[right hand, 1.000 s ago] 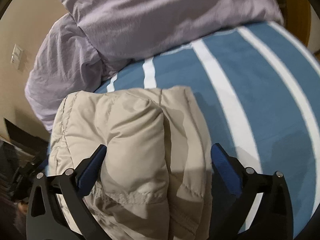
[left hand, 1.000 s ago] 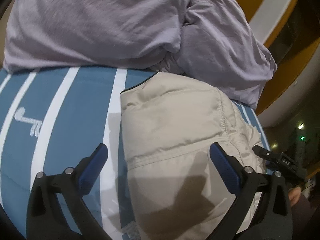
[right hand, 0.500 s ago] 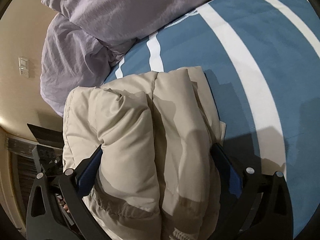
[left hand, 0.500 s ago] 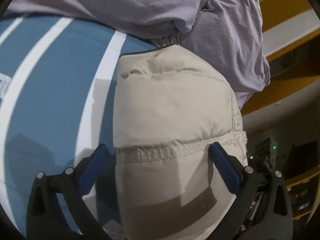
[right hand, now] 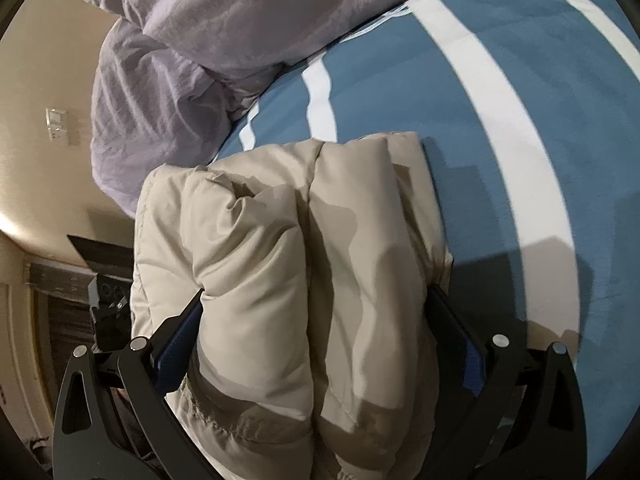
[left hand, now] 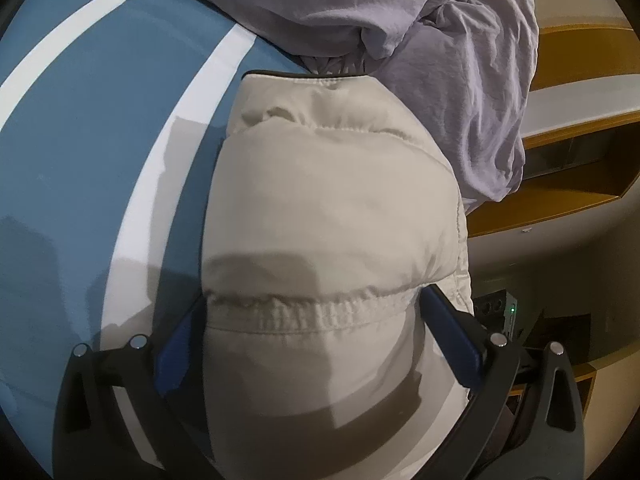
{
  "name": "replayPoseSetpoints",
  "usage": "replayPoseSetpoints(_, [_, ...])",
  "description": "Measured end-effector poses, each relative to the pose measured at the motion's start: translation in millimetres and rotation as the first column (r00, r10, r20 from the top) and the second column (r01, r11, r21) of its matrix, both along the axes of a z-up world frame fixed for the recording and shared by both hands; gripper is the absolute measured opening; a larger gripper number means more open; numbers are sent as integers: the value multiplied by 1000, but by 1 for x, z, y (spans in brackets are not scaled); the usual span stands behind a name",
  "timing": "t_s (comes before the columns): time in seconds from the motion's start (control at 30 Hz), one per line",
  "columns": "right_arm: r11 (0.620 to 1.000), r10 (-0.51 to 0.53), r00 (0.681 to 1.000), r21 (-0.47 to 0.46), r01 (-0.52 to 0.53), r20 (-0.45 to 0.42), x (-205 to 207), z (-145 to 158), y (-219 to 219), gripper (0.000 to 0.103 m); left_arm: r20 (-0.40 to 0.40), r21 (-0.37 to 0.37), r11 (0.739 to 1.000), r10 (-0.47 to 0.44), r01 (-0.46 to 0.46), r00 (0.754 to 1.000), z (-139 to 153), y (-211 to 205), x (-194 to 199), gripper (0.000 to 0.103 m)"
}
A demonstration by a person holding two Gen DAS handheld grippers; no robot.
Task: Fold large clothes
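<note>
A beige puffer jacket (left hand: 328,208) lies folded into a thick bundle on a blue bedspread with white stripes (left hand: 80,152). My left gripper (left hand: 316,336) is open, its blue-padded fingers on either side of the bundle's elastic hem end. In the right wrist view the same jacket (right hand: 280,248) shows several stacked puffy folds. My right gripper (right hand: 316,336) is open and straddles the bundle, one finger at each side. Neither gripper's pads visibly press the fabric.
A crumpled lilac duvet (left hand: 420,32) lies heaped beyond the jacket; it also shows in the right wrist view (right hand: 200,40). Wooden shelving (left hand: 568,128) stands past the bed edge. A beige wall with a switch plate (right hand: 56,124) lies left.
Both grippers have moved forward and down over the jacket bundle, so that it now fills the space between their fingers. The jaws stayed wide open.
</note>
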State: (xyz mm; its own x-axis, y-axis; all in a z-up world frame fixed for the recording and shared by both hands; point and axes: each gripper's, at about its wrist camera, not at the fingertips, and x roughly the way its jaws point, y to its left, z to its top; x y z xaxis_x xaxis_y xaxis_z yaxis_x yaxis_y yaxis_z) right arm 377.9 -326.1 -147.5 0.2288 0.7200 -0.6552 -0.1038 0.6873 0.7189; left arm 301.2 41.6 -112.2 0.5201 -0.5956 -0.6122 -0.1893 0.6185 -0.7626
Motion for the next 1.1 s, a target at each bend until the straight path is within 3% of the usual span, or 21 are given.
replayPoseSetpoints(0.1, [999, 10, 1000, 49, -11, 3, -1, 0, 0, 96, 3, 3, 1000, 0, 0, 1000, 2, -1, 0, 98])
replayPoseSetpoints(0.27, [991, 8, 1000, 133, -10, 12, -3, 0, 0, 70, 21, 0, 1000, -5, 5, 1000, 8, 1, -1, 85])
replayPoseSetpoints(0.37, [985, 8, 1000, 171, -13, 29, 0, 3, 4, 60, 37, 16, 1000, -3, 2, 999, 16, 5, 2, 79])
replayPoseSetpoints(0.93, [977, 59, 996, 201, -72, 69, 72, 30, 88, 51, 101, 174, 976, 117, -133, 988, 59, 80, 43, 76])
replayPoseSetpoints(1.1, [984, 65, 995, 163, -77, 73, 84, 34, 112, 51, 88, 206, 961, 172, -187, 981, 53, 98, 48, 76])
